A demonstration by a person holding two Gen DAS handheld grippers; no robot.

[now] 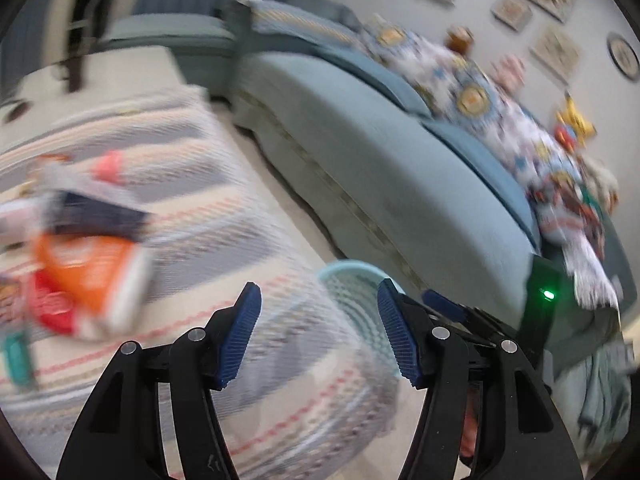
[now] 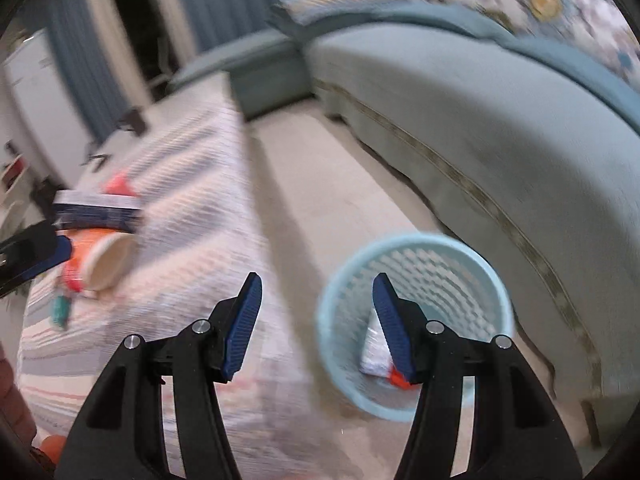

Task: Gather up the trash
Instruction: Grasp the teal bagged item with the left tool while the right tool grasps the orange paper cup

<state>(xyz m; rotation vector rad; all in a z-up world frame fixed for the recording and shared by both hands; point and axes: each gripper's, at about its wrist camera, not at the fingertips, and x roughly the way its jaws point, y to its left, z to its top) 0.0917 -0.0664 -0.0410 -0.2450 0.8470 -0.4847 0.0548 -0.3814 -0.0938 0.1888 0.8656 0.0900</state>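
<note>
Both grippers I'm running stand spread with nothing between the blue pads: the left gripper (image 1: 318,330) hangs over the striped tablecloth (image 1: 208,216), and the right gripper (image 2: 316,326) hangs over the table's edge and the light blue mesh wastebasket (image 2: 452,264) on the pale floor (image 2: 320,184). That basket stands between the table on the left and the long teal sofa (image 2: 460,120) on the right, and inside it I see a white and red wrapper (image 2: 374,354) lying against the near wall. More trash sits on the far left of the cloth: an orange cup (image 2: 106,258) tipped on its side with its pale mouth toward me, a dark blue and white packet (image 2: 96,212) just behind it, and a small teal bit (image 2: 61,310) nearer. Everything is smeared, so I think the red patch (image 1: 52,308) under the cup is another wrapper. A patterned throw (image 1: 500,120) covers the sofa's back.
</note>
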